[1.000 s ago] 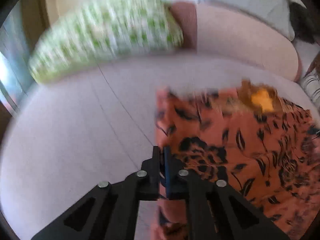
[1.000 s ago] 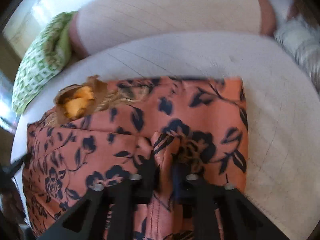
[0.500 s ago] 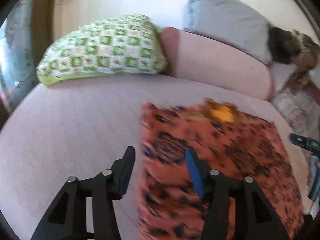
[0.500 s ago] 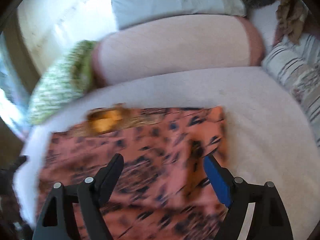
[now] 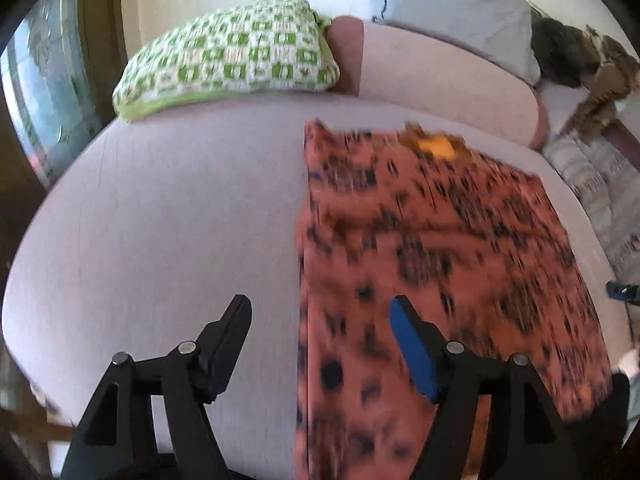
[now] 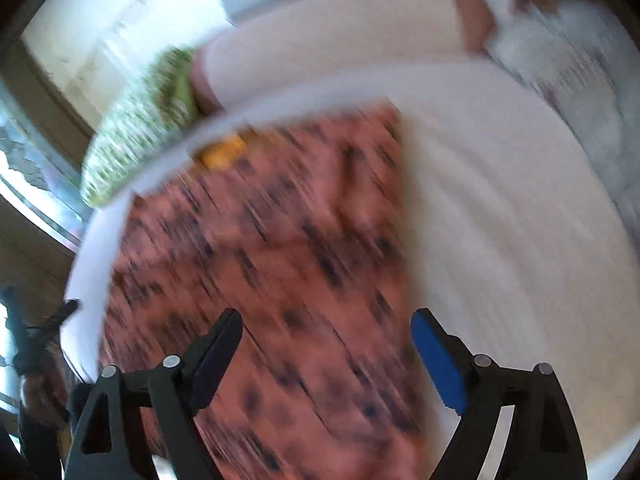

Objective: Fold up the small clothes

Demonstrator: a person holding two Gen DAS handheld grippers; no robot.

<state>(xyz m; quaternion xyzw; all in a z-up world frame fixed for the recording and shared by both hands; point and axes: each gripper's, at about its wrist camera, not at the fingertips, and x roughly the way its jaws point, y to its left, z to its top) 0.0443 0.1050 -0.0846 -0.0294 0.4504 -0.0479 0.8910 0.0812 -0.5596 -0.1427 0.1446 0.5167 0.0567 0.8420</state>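
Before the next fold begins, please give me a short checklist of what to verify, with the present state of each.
1. Left claw released: ok, jaws have just been opening, nothing pinched.
2. Right claw released: ok, just opened too, holds nothing.
3. Orange floral garment lying on the bed: ok.
4. Left folded edge straight: ok.
5. Wrinkles in the cloth: cannot tell, pictures blurred.
6. Green checked pillow clear of garment: ok.
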